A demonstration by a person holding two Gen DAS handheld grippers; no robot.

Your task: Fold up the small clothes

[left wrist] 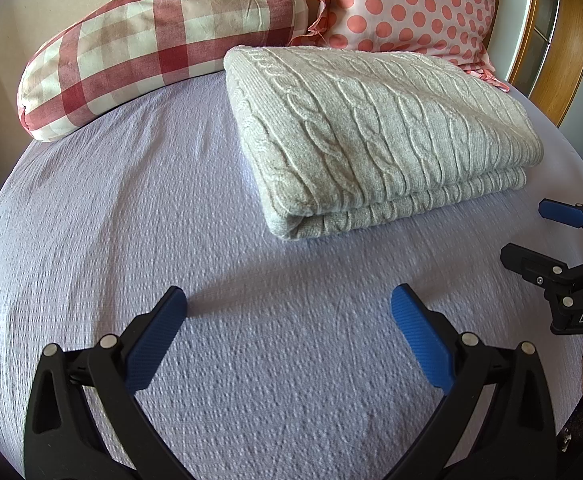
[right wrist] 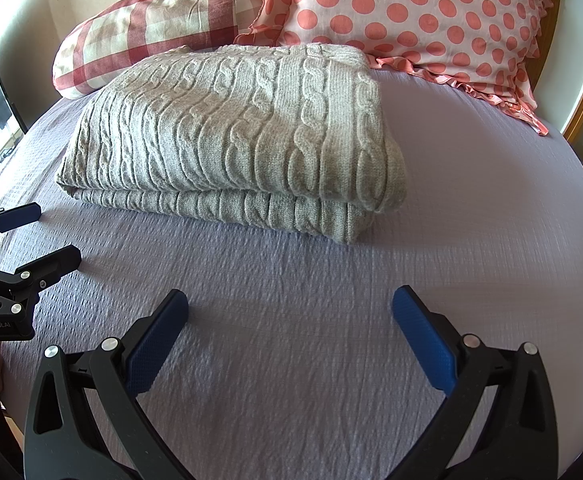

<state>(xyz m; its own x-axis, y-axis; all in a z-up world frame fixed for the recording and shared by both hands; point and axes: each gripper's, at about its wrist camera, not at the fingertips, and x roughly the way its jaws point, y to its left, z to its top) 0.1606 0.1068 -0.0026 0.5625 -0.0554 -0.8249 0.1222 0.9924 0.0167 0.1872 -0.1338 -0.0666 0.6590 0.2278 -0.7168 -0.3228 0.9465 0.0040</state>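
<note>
On the lavender bedspread (left wrist: 139, 208), mid-bed, lies the grey cable-knit sweater (left wrist: 371, 128), folded into a thick rectangle w/ layered edges facing the grippers. Behind it, against the headboard end: a red-and-cream checked bolster pillow (left wrist: 151, 48) on the left, touching or just beside the sweater's far corner, and a pink polka-dot pillow (left wrist: 411, 0) w/ ruffled trim on the right, its frill close to the sweater's back edge. Wooden bed frame (left wrist: 563, 40) at far right. Left gripper (left wrist: 289, 300) hovers over bare spread near the sweater's front, fingers wide apart, nothing between them. Right gripper (right wrist: 290, 302) likewise spread wide, empty, nothing btwn it and the sweater.
</note>
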